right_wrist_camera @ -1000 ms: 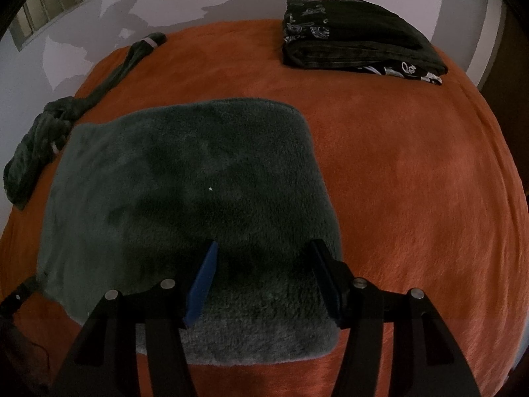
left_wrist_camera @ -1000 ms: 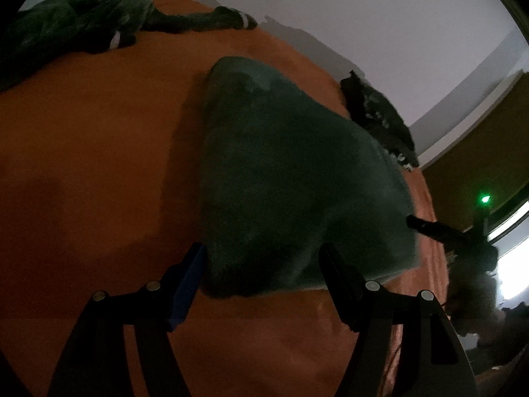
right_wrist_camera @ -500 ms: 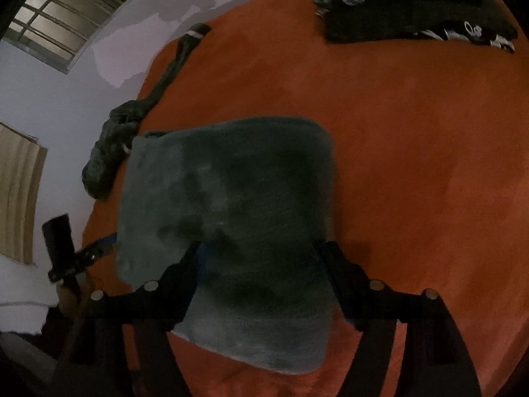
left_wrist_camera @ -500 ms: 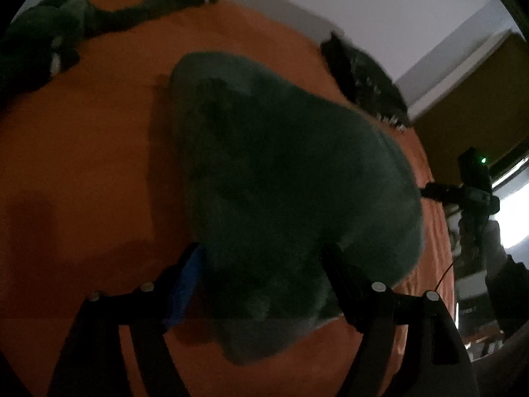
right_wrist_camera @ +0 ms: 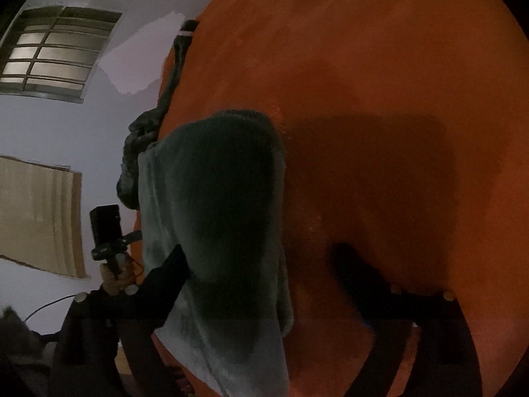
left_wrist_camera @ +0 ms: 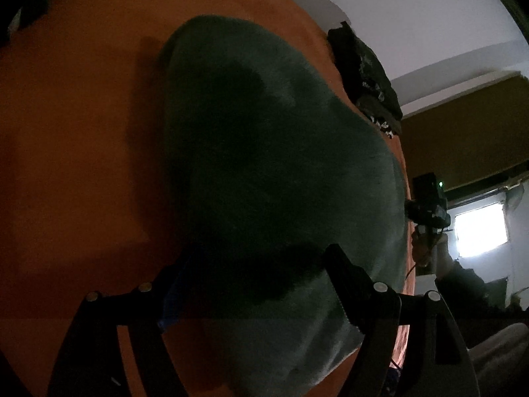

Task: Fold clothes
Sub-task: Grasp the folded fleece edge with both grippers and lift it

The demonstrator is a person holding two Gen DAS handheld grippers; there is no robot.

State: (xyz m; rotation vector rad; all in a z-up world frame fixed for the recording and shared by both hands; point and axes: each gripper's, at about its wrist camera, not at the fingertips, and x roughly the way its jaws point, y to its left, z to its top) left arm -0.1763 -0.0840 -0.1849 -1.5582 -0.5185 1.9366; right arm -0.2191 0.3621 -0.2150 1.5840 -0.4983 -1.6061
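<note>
A folded dark green fleece garment lies on the orange bed cover. My left gripper stands open, astride the garment's near end; the fleece lies between the fingers and the pads do not press it. In the right wrist view the same garment runs away from me along the bed's left side. My right gripper is open and its jaws are opening wider. The garment's right edge lies between them, close to the left finger, while the right finger is over bare orange cover.
A folded stack of dark patterned clothes sits at the bed's far corner. A crumpled dark green garment with a striped cuff lies along the far left edge. A person's hand holds the other gripper's handle beside the bed. White walls surround the bed.
Both grippers have dropped closer to the green garment and tilted further down onto it. The right jaws have spread much wider, and that view has swung toward the bed's left edge.
</note>
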